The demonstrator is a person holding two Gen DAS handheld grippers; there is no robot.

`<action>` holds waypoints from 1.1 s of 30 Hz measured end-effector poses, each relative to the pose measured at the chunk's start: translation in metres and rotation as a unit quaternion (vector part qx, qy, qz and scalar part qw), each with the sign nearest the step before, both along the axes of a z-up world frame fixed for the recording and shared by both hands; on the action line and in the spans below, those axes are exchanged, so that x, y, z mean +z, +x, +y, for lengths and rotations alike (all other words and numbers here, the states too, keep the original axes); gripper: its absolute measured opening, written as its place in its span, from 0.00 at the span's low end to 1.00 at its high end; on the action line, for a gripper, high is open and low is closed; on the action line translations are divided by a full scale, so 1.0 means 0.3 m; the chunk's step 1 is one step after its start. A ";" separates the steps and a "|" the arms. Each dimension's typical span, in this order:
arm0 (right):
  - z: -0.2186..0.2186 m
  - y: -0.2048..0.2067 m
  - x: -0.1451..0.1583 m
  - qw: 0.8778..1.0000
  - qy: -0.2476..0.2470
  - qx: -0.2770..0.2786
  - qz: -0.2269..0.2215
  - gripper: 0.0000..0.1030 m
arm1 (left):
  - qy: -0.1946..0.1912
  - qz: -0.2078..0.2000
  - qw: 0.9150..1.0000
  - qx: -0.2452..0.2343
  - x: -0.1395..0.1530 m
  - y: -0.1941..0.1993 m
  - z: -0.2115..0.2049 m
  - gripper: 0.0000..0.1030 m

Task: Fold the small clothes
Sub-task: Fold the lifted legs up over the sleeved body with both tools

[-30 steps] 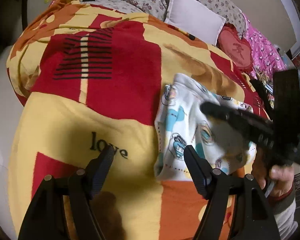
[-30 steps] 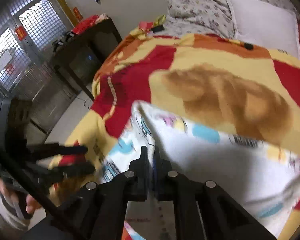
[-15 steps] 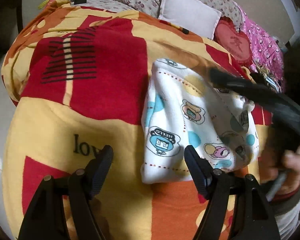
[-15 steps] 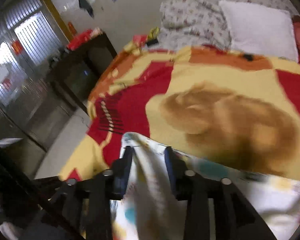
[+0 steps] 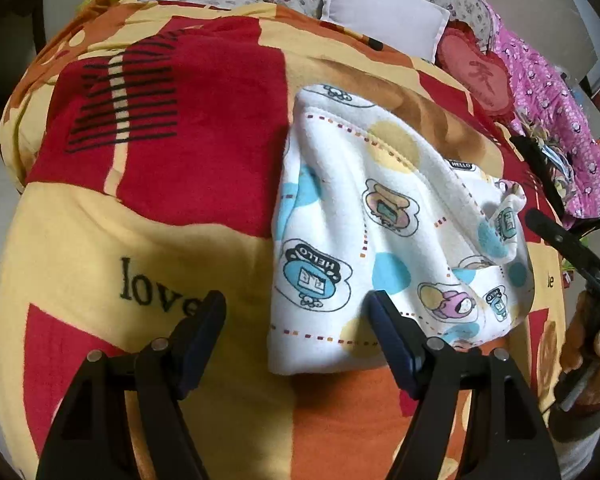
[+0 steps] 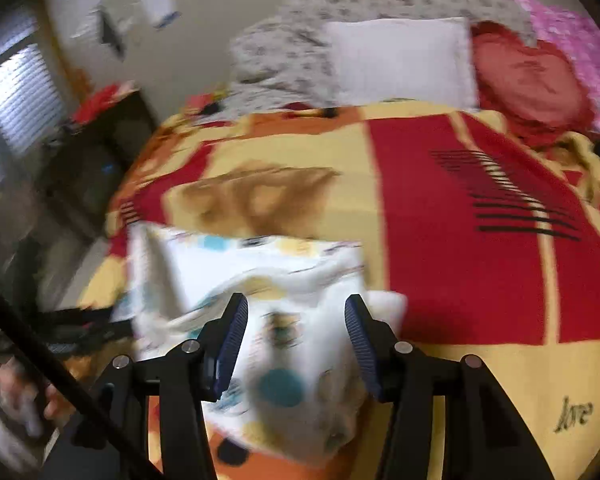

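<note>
The garment (image 5: pixel 384 240), a white printed piece, lies on the blanket (image 5: pixel 172 160) covering the bed, folded at least once into a rough rectangle. One corner at its right side stands rumpled, so by estimate a further fold or smoothing remains.

Left tool (image 5: pixel 296 316): jaws wide, empty, poised over the near left corner of the garment. Right tool (image 6: pixel 296 332): jaws opening; cloth lies between them but the pads do not press on it.

Legible writing: "HELLO" on the garment print; "love" on the blanket (image 5: pixel 156 290).
</note>
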State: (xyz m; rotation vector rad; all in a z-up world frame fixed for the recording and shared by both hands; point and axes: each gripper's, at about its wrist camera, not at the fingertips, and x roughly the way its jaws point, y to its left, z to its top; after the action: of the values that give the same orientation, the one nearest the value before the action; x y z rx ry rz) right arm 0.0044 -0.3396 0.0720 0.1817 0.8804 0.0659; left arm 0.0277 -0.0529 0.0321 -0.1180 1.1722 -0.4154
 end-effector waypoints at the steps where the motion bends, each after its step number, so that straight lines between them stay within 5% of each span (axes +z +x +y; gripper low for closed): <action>1: 0.001 0.008 -0.007 1.000 -0.009 -0.003 -0.003 0.53 | -0.001 0.001 1.000 0.000 0.000 0.000 -0.001 0.71; 8: 0.056 0.008 -0.031 0.997 -0.077 0.013 -0.016 0.53 | 0.000 0.006 1.000 -0.006 -0.009 0.006 -0.017 0.71; 16: 0.135 0.056 -0.002 0.981 -0.136 0.138 -0.020 0.60 | -0.002 0.010 1.000 -0.006 -0.011 0.011 -0.022 0.71; 25: 0.088 0.081 0.011 0.966 -0.116 0.232 0.006 0.69 | 0.002 0.010 1.000 -0.010 -0.004 0.013 -0.021 0.71; 32: 0.139 0.132 0.005 0.934 -0.186 0.302 0.040 0.69 | 0.003 0.016 1.000 -0.009 -0.012 0.018 -0.025 0.71; 33: 0.146 0.143 -0.014 0.931 -0.197 0.303 0.054 0.60 | 0.002 0.016 1.000 -0.009 -0.012 0.018 -0.023 0.71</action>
State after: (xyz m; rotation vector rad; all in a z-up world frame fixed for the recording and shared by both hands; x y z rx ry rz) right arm 0.0474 -0.2958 0.0678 -0.4736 1.0167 0.4543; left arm 0.0330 -0.0599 0.0286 -0.1111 1.2070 -0.4285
